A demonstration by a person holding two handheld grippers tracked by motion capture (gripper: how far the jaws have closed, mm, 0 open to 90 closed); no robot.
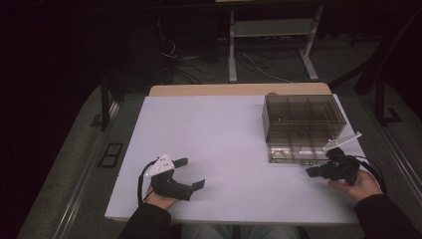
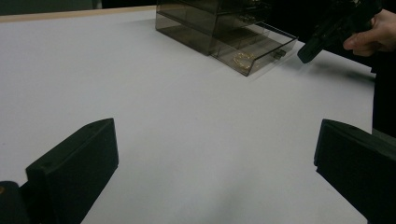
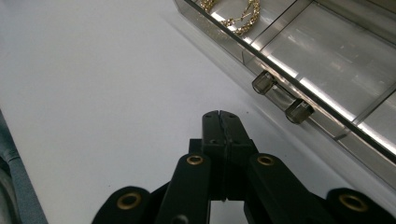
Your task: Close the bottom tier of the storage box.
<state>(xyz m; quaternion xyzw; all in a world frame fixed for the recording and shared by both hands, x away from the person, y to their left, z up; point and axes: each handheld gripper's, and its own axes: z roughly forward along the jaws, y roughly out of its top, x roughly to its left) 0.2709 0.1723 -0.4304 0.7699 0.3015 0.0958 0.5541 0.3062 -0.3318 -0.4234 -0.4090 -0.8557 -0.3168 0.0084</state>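
A smoky clear drawer box (image 1: 303, 117) stands at the back right of the white table (image 1: 224, 134). Its bottom drawer (image 1: 293, 152) is pulled out and holds a gold chain (image 3: 233, 14), which also glints in the left gripper view (image 2: 243, 59). My right gripper (image 3: 219, 114) is shut with nothing between its jaws. Its tip hovers just short of the drawer's handle (image 3: 280, 98) without touching it, and in the high view it sits by the drawer's front right corner (image 1: 311, 173). My left gripper (image 1: 191, 173) rests at the front left, wide open and empty (image 2: 215, 154).
The table's far edge is a wooden strip (image 1: 239, 89). Beyond it, on the floor, are white desk legs (image 1: 232, 50) and loose cables (image 1: 259, 62). White table surface stretches between the two grippers and left of the box.
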